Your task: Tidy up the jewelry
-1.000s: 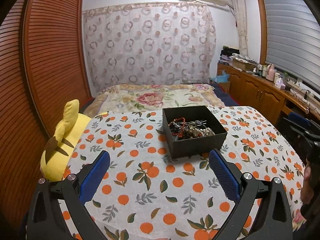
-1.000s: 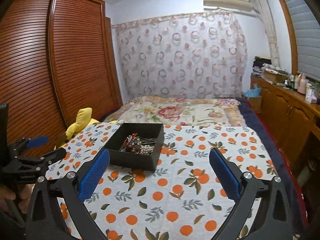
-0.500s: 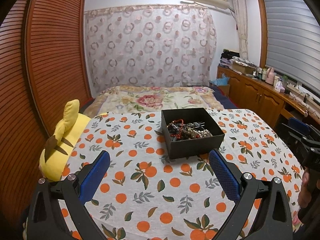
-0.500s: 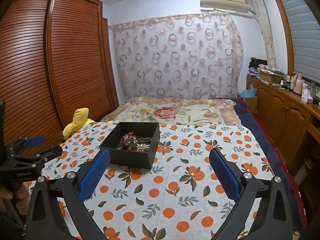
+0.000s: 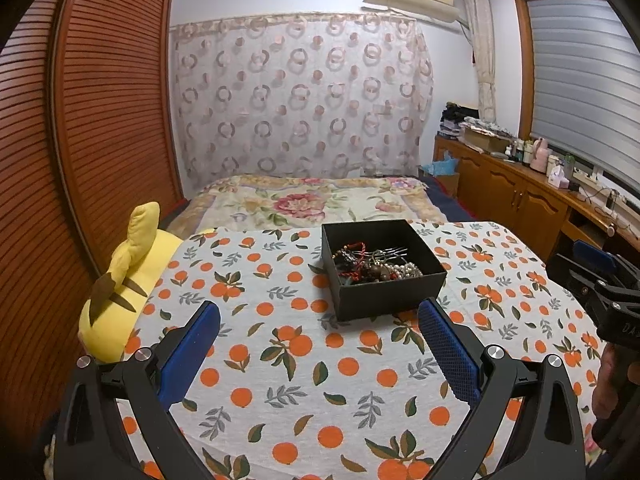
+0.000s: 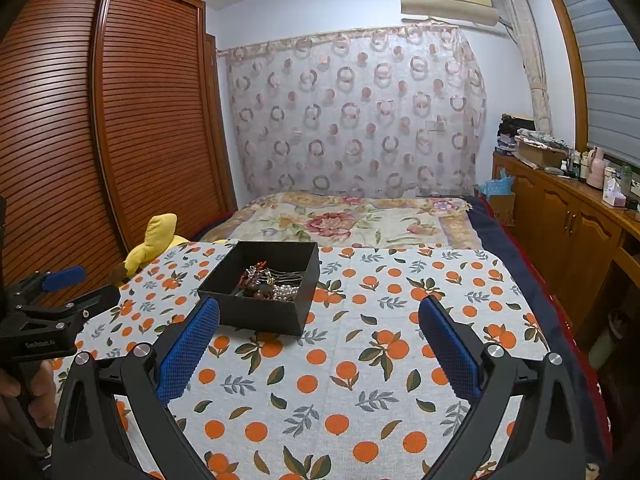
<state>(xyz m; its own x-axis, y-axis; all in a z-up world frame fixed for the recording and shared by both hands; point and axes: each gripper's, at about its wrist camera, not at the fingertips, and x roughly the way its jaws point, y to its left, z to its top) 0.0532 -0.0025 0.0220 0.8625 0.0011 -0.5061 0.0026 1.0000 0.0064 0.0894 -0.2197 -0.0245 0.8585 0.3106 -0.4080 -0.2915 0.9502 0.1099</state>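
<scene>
1. Two grippers up, both empty: left gripper (image 5: pixel 319 354) and right gripper (image 6: pixel 319 350) each have fingers wide apart, nothing between them, hovering over the cloth (image 5: pixel 304 360).
2. Box (image 5: pixel 382 266) is black, lidless, upright on the cloth. From the left view it sits at 1 o'clock, just past the right finger (image 5: pixel 448 354); from the right view at 11 o'clock, just past the left finger (image 6: pixel 188 350).
3. Jewelry (image 5: pixel 376 265) lies in one tangled heap inside the box: red cord, dark beads, pearl strand, metal pins. No piece shows on the cloth outside it.
4. Progress call: ambiguous. All pieces in the box fits a finished gather-up; a mixed heap also fits a sort yet to happen. Pictures don't settle which, so no move advised.
5. Edges: cloth drops off at 3 o'clock toward the cabinets (image 6: pixel 576 236) and at 9 o'clock toward the wardrobe (image 6: pixel 100 120). Plush (image 5: pixel 120 280) pokes out from the cloth's 10 o'clock edge in the left view.
6. Room: wide open cloth on the near side of the box and at 2–4 o'clock of it in the right view. Box walls are tall, so reaching the heap likely needs entry from above.
7. Each gripper shows at the other's frame edge, well apart.
</scene>
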